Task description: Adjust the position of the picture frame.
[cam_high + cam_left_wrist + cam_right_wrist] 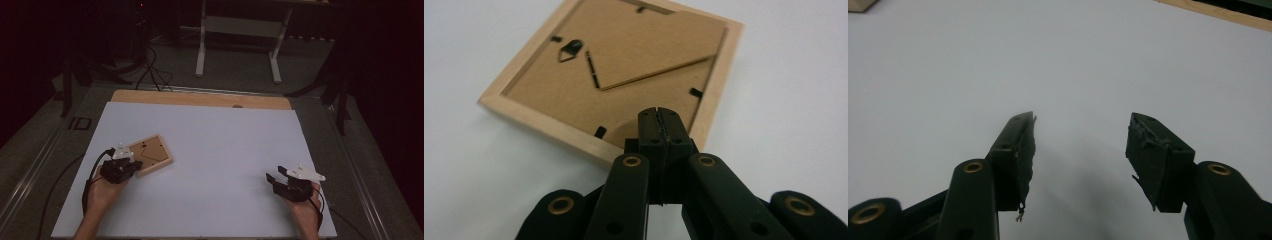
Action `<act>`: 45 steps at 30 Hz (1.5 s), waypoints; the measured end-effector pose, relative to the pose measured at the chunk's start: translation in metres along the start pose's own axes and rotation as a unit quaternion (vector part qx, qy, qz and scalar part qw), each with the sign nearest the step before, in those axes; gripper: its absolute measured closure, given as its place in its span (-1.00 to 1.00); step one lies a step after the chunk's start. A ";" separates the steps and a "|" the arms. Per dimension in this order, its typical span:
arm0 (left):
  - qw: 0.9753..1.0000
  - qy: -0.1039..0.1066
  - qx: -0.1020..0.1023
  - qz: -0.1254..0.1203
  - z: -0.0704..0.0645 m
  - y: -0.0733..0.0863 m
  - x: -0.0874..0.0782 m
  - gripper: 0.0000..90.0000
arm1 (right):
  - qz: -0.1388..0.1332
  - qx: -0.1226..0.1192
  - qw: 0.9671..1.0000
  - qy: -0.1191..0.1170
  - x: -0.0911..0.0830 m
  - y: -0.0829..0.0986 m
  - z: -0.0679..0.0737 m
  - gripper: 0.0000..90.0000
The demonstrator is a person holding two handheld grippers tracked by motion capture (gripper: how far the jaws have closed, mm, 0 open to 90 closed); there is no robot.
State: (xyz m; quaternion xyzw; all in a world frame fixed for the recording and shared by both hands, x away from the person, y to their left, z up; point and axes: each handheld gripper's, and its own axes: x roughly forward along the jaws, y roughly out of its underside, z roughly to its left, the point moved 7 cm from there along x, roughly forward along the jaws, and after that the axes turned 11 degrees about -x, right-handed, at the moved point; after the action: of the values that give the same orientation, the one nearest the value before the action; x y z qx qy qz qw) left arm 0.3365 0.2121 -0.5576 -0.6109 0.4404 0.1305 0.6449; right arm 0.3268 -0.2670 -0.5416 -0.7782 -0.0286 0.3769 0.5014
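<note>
A dim room surrounds one table [200, 100] whose wooden top is almost wholly covered by a single white sheet [215, 165]; only a strip of bare wood shows along the far edge. Beyond it stands a pale frame with two legs [237, 40] on the grey floor, and dark cables run across that floor on the far left.

On the sheet lies one picture frame [151, 154] — light wood, face down, its brown backing board up. It sits in the left half of the sheet, turned at an angle to the table's edges. The left gripper view shows the backing closely: one folded-flat easel flap, one hanger cut-out and several small black tabs around the inner rim.

Two grippers are in hand, one per hand. The left gripper [658, 116] has its jaws pressed together with nothing between them, the tips poised over the near rim of the frame — whether they touch the wood cannot be told. The right gripper [1080, 145] is well apart from the frame, over bare sheet on the right side, its two jaws spread wide and empty.
</note>
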 end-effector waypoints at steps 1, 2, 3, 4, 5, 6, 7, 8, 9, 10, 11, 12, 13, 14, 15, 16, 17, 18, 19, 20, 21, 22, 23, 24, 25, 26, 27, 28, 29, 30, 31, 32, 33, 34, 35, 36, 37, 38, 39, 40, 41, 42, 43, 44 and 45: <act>1.000 -0.004 -0.001 0.000 0.002 0.000 -0.001 1.00 | 0.000 0.000 1.000 0.000 0.000 0.000 0.000 -0.01; 1.000 -0.007 -0.005 0.000 0.004 0.000 -0.001 1.00 | 0.000 0.001 1.000 0.000 0.000 0.000 0.000 -0.01; 1.000 -0.011 -0.006 -0.001 0.007 0.000 -0.002 1.00 | 0.000 0.001 1.000 0.000 0.000 0.000 0.000 -0.01; 1.000 -0.015 -0.008 -0.002 0.009 0.000 -0.002 1.00 | 0.000 0.001 1.000 0.000 0.000 0.000 0.000 -0.01; 1.000 -0.019 -0.011 -0.002 0.010 0.000 -0.002 1.00 | 0.000 0.000 1.000 0.000 0.000 0.000 0.000 -0.01; 1.000 -0.022 -0.014 -0.003 0.012 0.000 -0.002 1.00 | 0.000 0.001 1.000 0.000 0.000 0.000 0.000 -0.01; 1.000 -0.025 -0.015 -0.003 0.013 -0.001 -0.002 1.00 | 0.000 0.001 1.000 0.000 0.000 0.000 0.000 -0.01; 0.999 -0.029 -0.017 -0.002 0.014 -0.001 -0.002 1.00 | 0.000 0.000 1.000 -0.001 0.000 0.000 0.000 -0.01; 0.999 -0.033 -0.018 -0.003 0.015 -0.002 -0.001 1.00 | 0.000 -0.001 1.000 0.000 0.000 0.000 0.000 -0.01; 0.999 -0.036 -0.019 -0.003 0.017 -0.002 -0.001 1.00 | 0.000 -0.001 1.000 0.000 0.001 0.000 0.000 -0.01; 0.999 -0.038 -0.020 -0.004 0.018 -0.003 0.000 1.00 | 0.000 -0.002 1.000 0.000 0.000 0.000 0.000 -0.01; 0.999 -0.038 -0.021 -0.004 0.019 -0.004 0.000 1.00 | 0.000 -0.001 1.000 0.000 0.000 0.000 0.000 -0.01; 0.999 -0.040 -0.023 -0.004 0.019 -0.004 0.000 1.00 | 0.000 -0.001 1.000 0.000 0.000 0.000 0.000 -0.01; 0.999 -0.040 -0.026 -0.003 0.020 -0.004 0.000 1.00 | 0.000 -0.001 1.000 0.000 0.000 0.000 0.000 -0.01; 0.999 -0.040 -0.026 -0.003 0.020 -0.004 0.000 1.00 | 0.000 -0.001 1.000 0.000 0.000 0.000 0.000 -0.01; 0.999 -0.043 -0.027 -0.001 0.020 -0.005 0.000 1.00 | 0.000 0.001 1.000 0.000 0.000 0.000 0.000 -0.01; 0.999 -0.046 -0.027 -0.002 0.019 -0.005 0.000 0.99 | 0.001 0.000 1.000 0.000 0.000 0.000 0.000 -0.01; 0.998 -0.056 -0.027 -0.009 0.020 -0.006 -0.001 0.87 | 0.002 -0.001 1.000 -0.001 0.001 0.000 0.000 -0.01; 0.998 -0.056 -0.027 -0.009 0.020 -0.006 -0.001 0.78 | 0.002 -0.001 1.000 -0.001 0.001 0.000 0.000 -0.01; 0.998 -0.062 -0.031 -0.014 0.021 -0.007 -0.002 0.78 | 0.003 -0.001 1.000 -0.001 0.001 0.000 0.000 -0.01; 0.997 -0.063 -0.033 -0.015 0.022 -0.008 -0.002 0.73 | 0.003 -0.001 1.000 -0.002 0.001 0.000 0.001 -0.01; 0.997 -0.069 -0.037 -0.015 0.023 -0.008 -0.002 0.72 | 0.003 -0.001 1.000 -0.002 0.002 0.000 0.001 -0.01; 0.996 -0.076 -0.039 -0.016 0.025 -0.008 -0.002 0.65 | 0.003 -0.001 1.000 -0.002 0.002 0.000 0.001 -0.01; 0.995 -0.084 -0.049 -0.019 0.028 -0.008 -0.002 0.51 | 0.003 -0.001 1.000 -0.002 0.001 0.000 0.001 -0.01; 0.995 -0.084 -0.049 -0.019 0.028 -0.008 -0.002 0.49 | 0.003 -0.001 1.000 -0.002 0.001 0.000 0.001 -0.01; 0.994 -0.089 -0.053 -0.019 0.030 -0.007 -0.001 0.49 | 0.003 -0.001 1.000 -0.002 0.001 0.000 0.001 -0.01; 0.994 -0.091 -0.058 -0.019 0.031 -0.007 -0.001 0.40 | 0.003 -0.001 1.000 -0.002 0.001 0.000 0.001 -0.01; 0.994 -0.092 -0.060 -0.019 0.032 -0.007 0.000 0.35 | 0.003 -0.001 1.000 -0.002 0.001 0.000 0.001 -0.01; 0.993 -0.093 -0.063 -0.020 0.033 -0.007 0.000 0.31 | 0.003 -0.001 1.000 -0.002 0.001 0.000 0.001 -0.01; 0.993 -0.094 -0.071 -0.020 0.034 -0.007 0.001 0.26 | 0.003 -0.001 1.000 -0.002 0.001 0.000 0.001 -0.01; 0.992 -0.092 -0.079 -0.021 0.035 -0.007 0.001 0.21 | 0.003 -0.001 1.000 -0.002 0.001 0.000 0.001 -0.01; 0.992 -0.088 -0.086 -0.022 0.035 -0.007 0.001 0.19 | 0.003 -0.001 1.000 -0.002 0.001 0.000 0.001 -0.01; 0.992 -0.084 -0.092 -0.022 0.036 -0.007 0.002 0.17 | 0.003 -0.001 1.000 -0.002 0.001 0.000 0.001 -0.01; 0.992 -0.081 -0.099 -0.022 0.037 -0.006 0.002 0.16 | 0.003 -0.002 1.000 -0.002 0.001 0.000 0.001 -0.01; 0.991 -0.076 -0.105 -0.023 0.038 -0.006 0.002 0.15 | 0.003 -0.001 1.000 -0.002 0.001 0.000 0.001 -0.01; 0.991 -0.071 -0.113 -0.025 0.038 -0.005 0.002 0.15 | 0.003 -0.002 1.000 -0.002 0.001 0.000 0.001 -0.01; 0.991 -0.066 -0.118 -0.025 0.038 -0.005 0.002 0.15 | 0.003 -0.001 1.000 -0.002 0.001 0.000 0.001 -0.01; 0.990 -0.062 -0.121 -0.025 0.038 -0.005 0.002 0.15 | 0.003 -0.001 1.000 -0.002 0.001 0.000 0.001 -0.02; 0.990 -0.054 -0.125 -0.024 0.038 -0.004 0.002 0.17 | 0.003 -0.001 1.000 -0.002 0.002 0.000 0.001 -0.02; 0.990 -0.046 -0.128 -0.023 0.037 -0.004 0.003 0.20 | 0.003 -0.002 1.000 -0.002 0.002 0.000 0.001 -0.02; 0.991 -0.041 -0.129 -0.023 0.037 -0.004 0.003 0.22 | 0.003 -0.002 1.000 -0.003 0.002 0.000 0.001 -0.02; 0.990 -0.039 -0.131 -0.022 0.036 -0.004 0.003 0.26 | 0.003 -0.003 1.000 -0.003 0.002 0.000 0.001 -0.02; 0.990 -0.039 -0.131 -0.022 0.037 -0.004 0.003 0.27 | 0.003 -0.003 1.000 -0.002 0.002 0.000 0.001 -0.02; 0.990 -0.038 -0.132 -0.021 0.037 -0.004 0.003 0.27 | 0.003 -0.003 1.000 -0.002 0.002 0.000 0.001 -0.02; 0.990 -0.038 -0.132 -0.021 0.037 -0.004 0.003 0.28 | 0.003 -0.003 1.000 -0.002 0.002 0.000 0.002 -0.02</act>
State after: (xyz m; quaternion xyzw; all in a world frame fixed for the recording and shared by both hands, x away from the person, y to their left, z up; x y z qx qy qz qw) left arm 0.3560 0.2432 -0.5616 -0.6947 0.3814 0.1971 0.5771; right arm 0.3274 -0.2648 -0.5429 -0.7791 -0.0288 0.3800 0.4978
